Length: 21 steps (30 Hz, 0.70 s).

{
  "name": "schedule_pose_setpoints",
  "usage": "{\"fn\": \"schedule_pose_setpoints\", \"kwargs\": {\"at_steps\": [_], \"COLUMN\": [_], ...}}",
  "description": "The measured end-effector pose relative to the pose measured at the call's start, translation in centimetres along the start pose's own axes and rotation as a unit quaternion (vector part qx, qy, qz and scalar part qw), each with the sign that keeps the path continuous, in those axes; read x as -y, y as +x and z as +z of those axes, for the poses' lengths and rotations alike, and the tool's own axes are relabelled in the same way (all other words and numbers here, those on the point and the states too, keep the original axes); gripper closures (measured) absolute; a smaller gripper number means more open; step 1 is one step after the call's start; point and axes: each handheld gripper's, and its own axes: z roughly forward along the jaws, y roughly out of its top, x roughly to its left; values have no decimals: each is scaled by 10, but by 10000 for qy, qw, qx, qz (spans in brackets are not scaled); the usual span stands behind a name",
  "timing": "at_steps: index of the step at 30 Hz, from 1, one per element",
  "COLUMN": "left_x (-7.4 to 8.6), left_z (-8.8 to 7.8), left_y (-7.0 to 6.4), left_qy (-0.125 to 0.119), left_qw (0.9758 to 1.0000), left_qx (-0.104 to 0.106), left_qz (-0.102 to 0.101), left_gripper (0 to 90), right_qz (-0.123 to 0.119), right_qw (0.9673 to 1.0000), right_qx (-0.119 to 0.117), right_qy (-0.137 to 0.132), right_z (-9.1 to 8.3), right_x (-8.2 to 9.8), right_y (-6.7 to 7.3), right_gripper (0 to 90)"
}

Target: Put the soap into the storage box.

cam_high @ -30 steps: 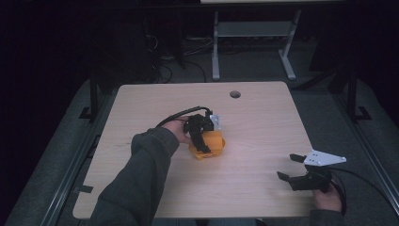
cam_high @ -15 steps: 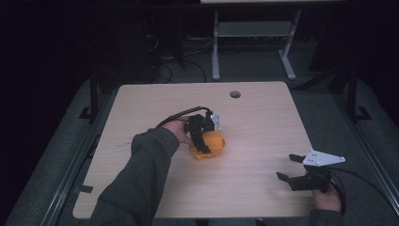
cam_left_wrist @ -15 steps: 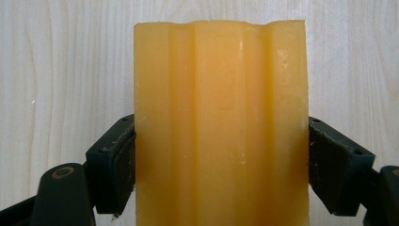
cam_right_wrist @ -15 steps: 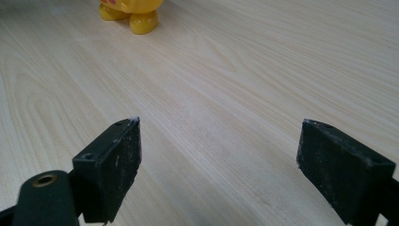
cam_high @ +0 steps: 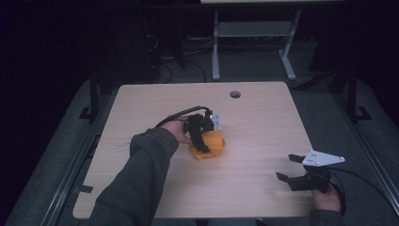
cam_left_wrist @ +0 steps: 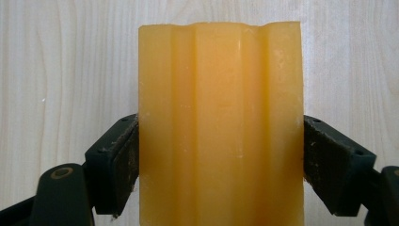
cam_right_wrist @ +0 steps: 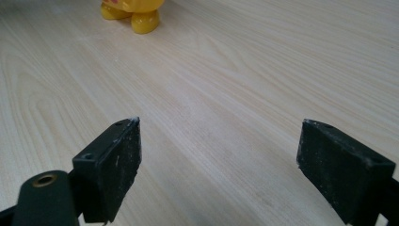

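A table [cam_high: 263, 122] is filling the middle of the high view, with a round cable hole [cam_high: 235, 94] sitting near its far edge. A block [cam_high: 210, 145] is resting on the table just left of centre. The left gripper [cam_high: 202, 141] is lying over the block's left side, and in the left gripper view its jaws are sitting against the block's [cam_left_wrist: 221, 122] two sides. The right gripper [cam_high: 288, 168] is resting near the front right corner, well apart from the block. Beyond the table, a desk frame [cam_high: 254, 42] is standing on the floor.
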Motion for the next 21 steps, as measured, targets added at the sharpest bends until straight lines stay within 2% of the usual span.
{"fn": "schedule_pose_setpoints", "kwargs": {"at_steps": [4, 6, 15, 21], "left_x": [0, 1, 5, 7], "left_z": [-2, -5, -16, -23], "left_y": [-1, -3, -5, -8], "left_qy": [-25, -20, -194, -226], "left_qw": [10000, 9999, 9997, 9996], "left_qx": [-16, -102, -165, -190], "left_qz": [-14, 38, 16, 20], "left_gripper": [186, 193, 195, 202], "right_qz": [-3, 4, -2, 2], "right_qw": [10000, 10000, 10000, 10000], "right_qx": [-8, -10, -17, -4], "right_qy": [7, 10, 27, 32], "right_z": [0, 0, 1, 1], "right_x": [0, 0, 0, 0], "right_y": [0, 0, 0, 1], "right_gripper": [137, 137, 137, 137]}}
